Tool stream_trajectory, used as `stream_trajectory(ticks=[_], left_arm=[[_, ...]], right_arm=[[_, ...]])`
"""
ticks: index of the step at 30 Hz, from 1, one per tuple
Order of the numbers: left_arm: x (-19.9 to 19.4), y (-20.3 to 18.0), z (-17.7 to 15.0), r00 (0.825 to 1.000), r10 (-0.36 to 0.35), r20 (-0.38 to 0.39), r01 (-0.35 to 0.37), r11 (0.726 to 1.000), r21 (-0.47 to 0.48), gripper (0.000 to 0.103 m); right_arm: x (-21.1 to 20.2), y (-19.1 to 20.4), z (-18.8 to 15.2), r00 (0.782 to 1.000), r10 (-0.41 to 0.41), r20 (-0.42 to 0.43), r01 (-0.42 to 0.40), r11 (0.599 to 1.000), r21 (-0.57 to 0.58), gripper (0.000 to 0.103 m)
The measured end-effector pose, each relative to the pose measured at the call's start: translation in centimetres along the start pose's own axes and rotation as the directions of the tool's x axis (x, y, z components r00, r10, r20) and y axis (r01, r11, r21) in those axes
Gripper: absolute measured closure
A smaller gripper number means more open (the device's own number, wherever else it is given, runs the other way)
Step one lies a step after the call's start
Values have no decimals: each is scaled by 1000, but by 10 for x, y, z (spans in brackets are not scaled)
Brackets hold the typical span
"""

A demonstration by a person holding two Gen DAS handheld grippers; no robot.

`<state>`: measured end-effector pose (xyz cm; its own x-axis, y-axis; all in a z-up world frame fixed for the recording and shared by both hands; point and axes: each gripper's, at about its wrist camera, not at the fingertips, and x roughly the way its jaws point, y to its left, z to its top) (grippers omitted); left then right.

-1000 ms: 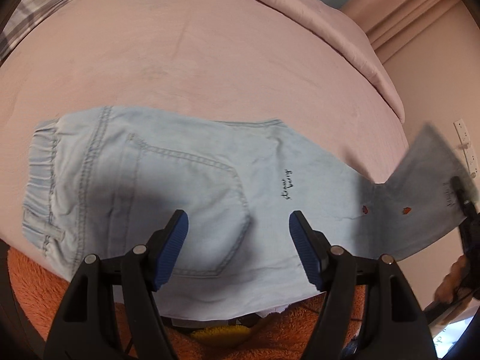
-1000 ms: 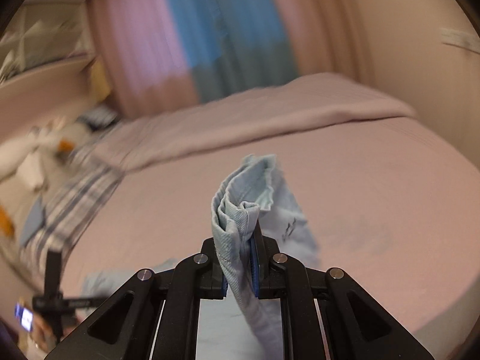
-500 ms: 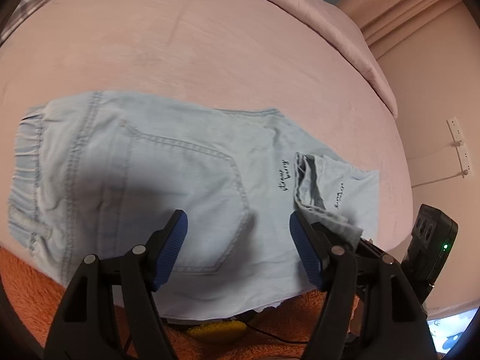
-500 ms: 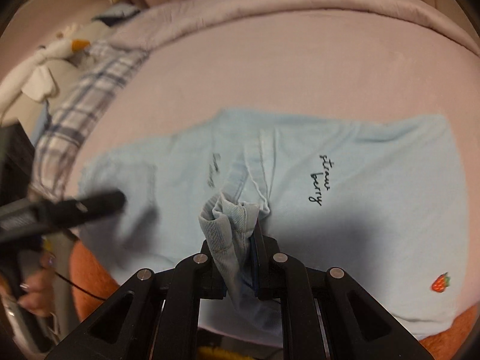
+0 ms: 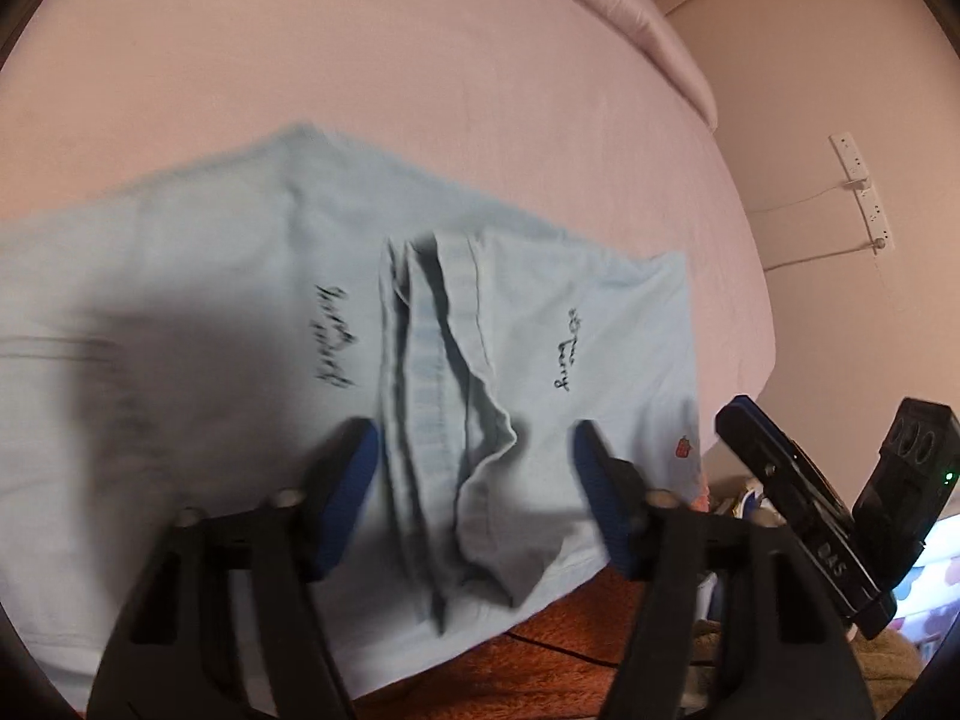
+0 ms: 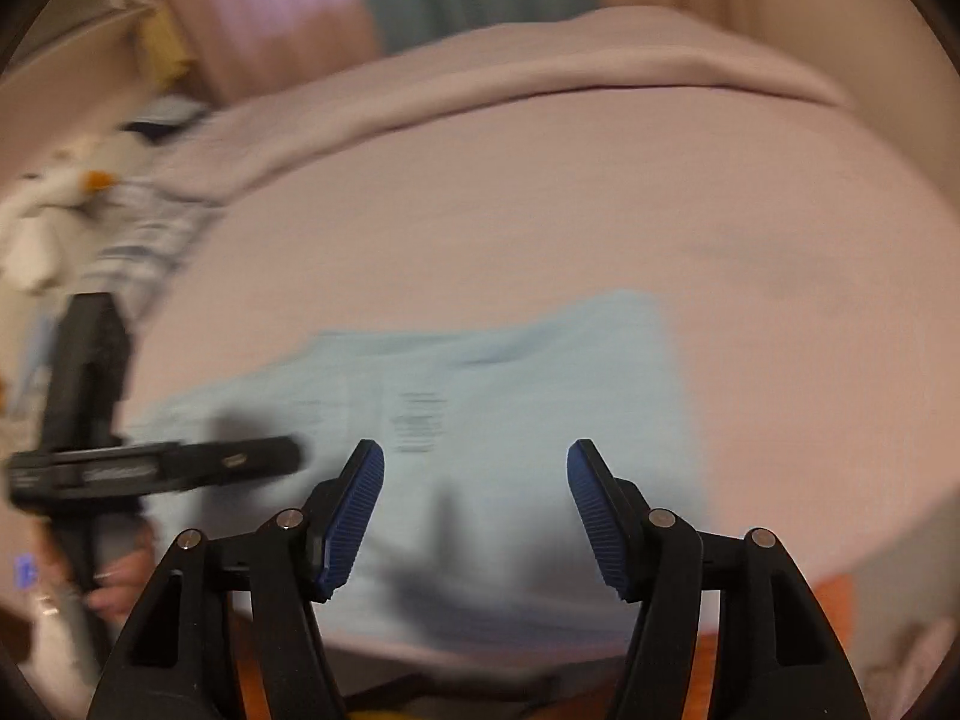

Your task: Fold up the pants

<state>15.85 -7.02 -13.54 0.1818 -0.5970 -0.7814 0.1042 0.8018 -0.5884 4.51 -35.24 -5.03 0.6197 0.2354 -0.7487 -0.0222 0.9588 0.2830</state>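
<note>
- On my left, the left gripper (image 5: 474, 474) hangs over the pants (image 5: 210, 312), its blue pads apart and closing, with the bunched leg hem (image 5: 444, 396) lying between them but not pressed by either pad that I can see.
- The pants lie flat on the pink bed (image 5: 420, 90), along its near edge, one leg end folded back over the body so the hem sits near the middle.
- I judge this cloth light and soft: it will sag and slide open if I lift from one layer only, so I would pinch the stacked hem through all its layers, or take the fold's outer edge near the strawberry patch (image 5: 684, 447).
- The fabric is pale blue denim-like cotton with dark script lettering (image 5: 564, 348) on the folded flap and a blurred second script beside it.
- On my right, the right gripper (image 6: 477, 516) has its jaws wide and opening, nothing between them; the pants (image 6: 540, 384) lie below and ahead, smeared by motion blur.
</note>
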Motion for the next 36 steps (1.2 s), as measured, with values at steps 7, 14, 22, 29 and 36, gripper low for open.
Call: stream_trajectory(ticks=[7, 14, 22, 29, 36], left_arm=[[9, -2, 0, 999, -15, 33, 16, 1000, -13, 82], [-24, -1, -15, 991, 43, 125, -43, 999, 1, 90], [-9, 8, -16, 982, 170, 84, -175, 983, 56, 82], [-1, 8, -15, 978, 190, 81, -195, 979, 58, 82], [3, 13, -12, 985, 155, 69, -157, 987, 20, 81]], right_arm=[[11, -37, -11, 996, -58, -67, 65, 990, 121, 63], [17, -29, -13, 995, -62, -82, 73, 987, 141, 70], [31, -26, 9, 998, -41, -56, 48, 991, 122, 77], [60, -26, 27, 994, 30, -101, -17, 991, 133, 82], [58, -26, -8, 991, 3, -134, 8, 997, 81, 82]])
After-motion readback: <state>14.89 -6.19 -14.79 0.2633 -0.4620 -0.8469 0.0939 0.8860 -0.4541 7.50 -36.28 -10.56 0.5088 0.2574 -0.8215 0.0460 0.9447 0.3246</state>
